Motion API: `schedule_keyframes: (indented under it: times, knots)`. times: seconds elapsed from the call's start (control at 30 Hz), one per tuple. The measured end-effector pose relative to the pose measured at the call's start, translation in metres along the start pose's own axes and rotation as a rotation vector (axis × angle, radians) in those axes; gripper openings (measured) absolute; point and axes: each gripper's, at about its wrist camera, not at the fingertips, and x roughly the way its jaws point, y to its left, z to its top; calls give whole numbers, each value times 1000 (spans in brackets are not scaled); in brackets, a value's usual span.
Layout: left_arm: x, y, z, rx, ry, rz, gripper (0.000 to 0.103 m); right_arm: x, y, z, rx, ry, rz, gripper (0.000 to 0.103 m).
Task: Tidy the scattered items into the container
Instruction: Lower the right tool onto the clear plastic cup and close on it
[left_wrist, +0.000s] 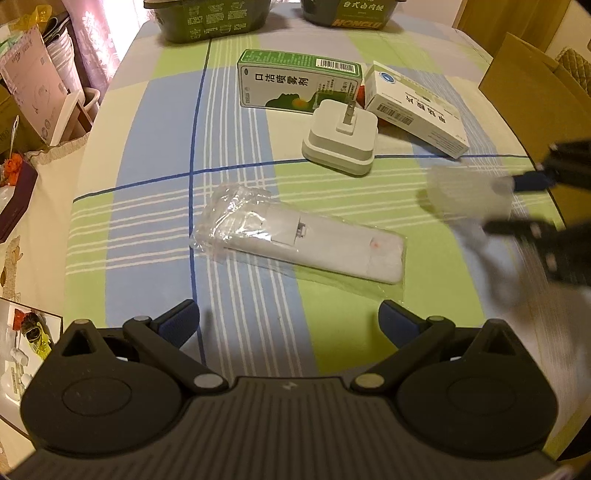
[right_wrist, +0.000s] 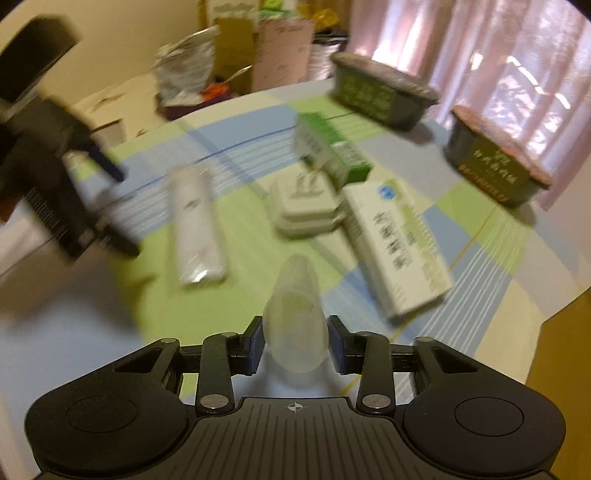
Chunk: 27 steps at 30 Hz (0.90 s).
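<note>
Right gripper (right_wrist: 295, 339) was clamped on a slick translucent bottle (right_wrist: 295, 325), low centre of frame; blur suggested a fast swing, so I figured it could slip. Left gripper (left_wrist: 288, 321) gaped, empty, over the bagged remote (left_wrist: 299, 247). Two green tubs (right_wrist: 384, 92), upper right; contents hidden.
</note>
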Motion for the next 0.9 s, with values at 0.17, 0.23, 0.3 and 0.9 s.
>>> schedule_keyframes:
  times: [0.17, 0.23, 0.3, 0.9]
  knots:
    - [-2, 2, -2, -7, 2, 3, 101, -12, 5, -15, 53, 7, 16, 78]
    - [-3, 2, -2, -6, 1, 5, 101, -13, 5, -15, 76, 9, 12, 78]
    - [-3, 3, -2, -5, 3, 7, 101, -10, 7, -12, 84, 12, 14, 78]
    - [-1, 7, -6, -19, 7, 0, 101, 25, -7, -1, 151, 106, -85, 78]
